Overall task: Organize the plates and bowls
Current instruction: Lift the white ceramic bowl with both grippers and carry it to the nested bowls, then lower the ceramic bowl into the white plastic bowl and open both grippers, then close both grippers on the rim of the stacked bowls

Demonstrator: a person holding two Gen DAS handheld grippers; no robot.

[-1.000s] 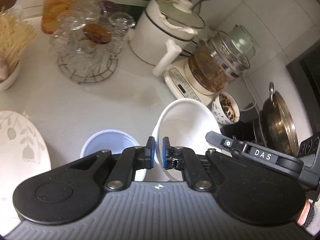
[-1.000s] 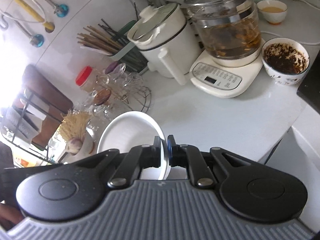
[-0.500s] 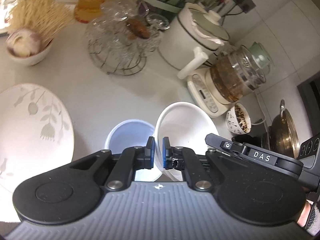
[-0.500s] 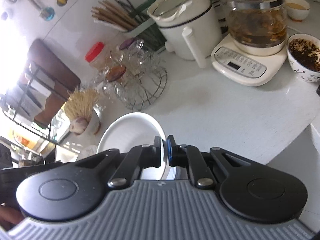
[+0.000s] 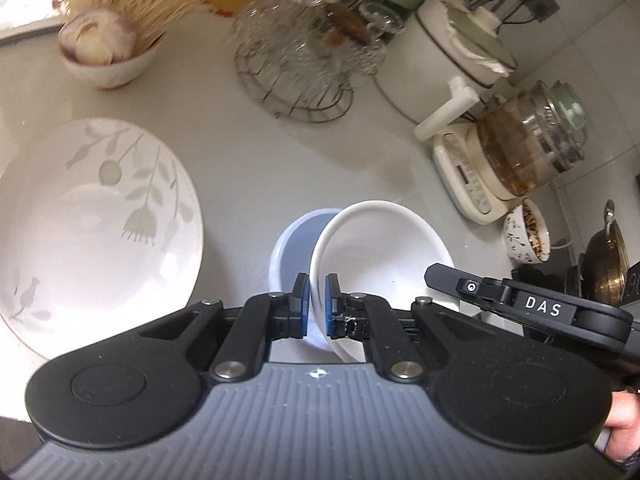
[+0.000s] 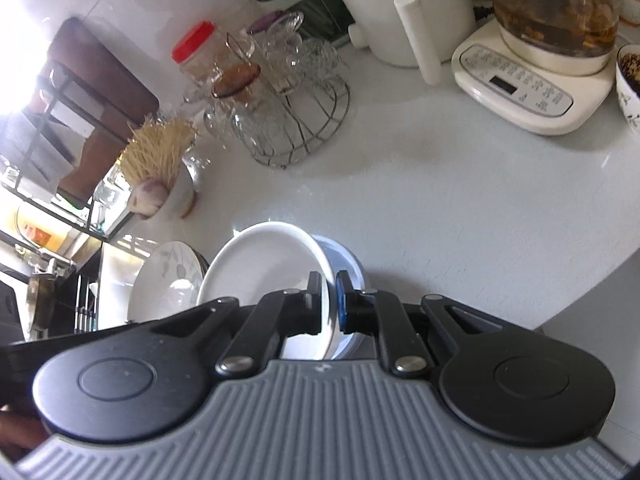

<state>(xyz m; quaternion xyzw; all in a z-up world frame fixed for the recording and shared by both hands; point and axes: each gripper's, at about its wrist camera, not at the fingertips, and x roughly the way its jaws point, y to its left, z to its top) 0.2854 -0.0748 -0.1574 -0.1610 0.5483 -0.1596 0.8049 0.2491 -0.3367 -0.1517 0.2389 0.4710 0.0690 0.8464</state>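
Note:
A white bowl [image 5: 380, 248] hangs tilted between both grippers, just above a pale blue bowl [image 5: 294, 248] that sits on the white counter. My left gripper [image 5: 316, 304] is shut on the white bowl's near rim. In the right wrist view my right gripper [image 6: 329, 300] is shut on the opposite rim of the white bowl [image 6: 264, 268]; the blue bowl [image 6: 346, 260] peeks out behind it. A large white plate with a grey leaf pattern [image 5: 88, 232] lies on the counter to the left, and the same plate [image 6: 168, 280] shows beyond the bowl.
At the back of the counter stand a small bowl with garlic and sticks [image 5: 108, 60], a wire rack of glass cups [image 5: 304, 56], a white pot [image 5: 444, 60] and a glass kettle on its base [image 5: 516, 156]. A speckled bowl [image 5: 526, 236] stands right. The counter's edge [image 6: 560, 312] runs close.
Both grippers have carried the white bowl down and toward the plate; it now overlaps the blue bowl. The leaf plate has come much further into view.

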